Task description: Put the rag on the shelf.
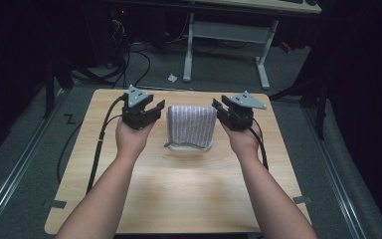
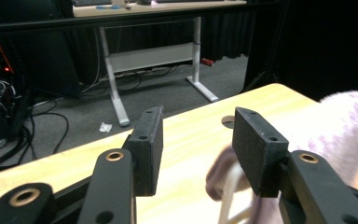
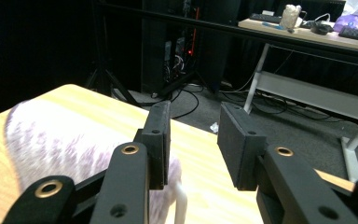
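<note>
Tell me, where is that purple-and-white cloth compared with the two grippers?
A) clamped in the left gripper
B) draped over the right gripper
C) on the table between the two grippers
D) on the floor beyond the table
C: the cloth sits on the table between the left gripper and the right gripper, both with open, empty jaws.

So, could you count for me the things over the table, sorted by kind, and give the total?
Grippers: 2, the left gripper and the right gripper, one each side of the cloth, fingers apart
Purple-and-white knitted cloth: 1
White base under the cloth: 1
Total: 4
</note>
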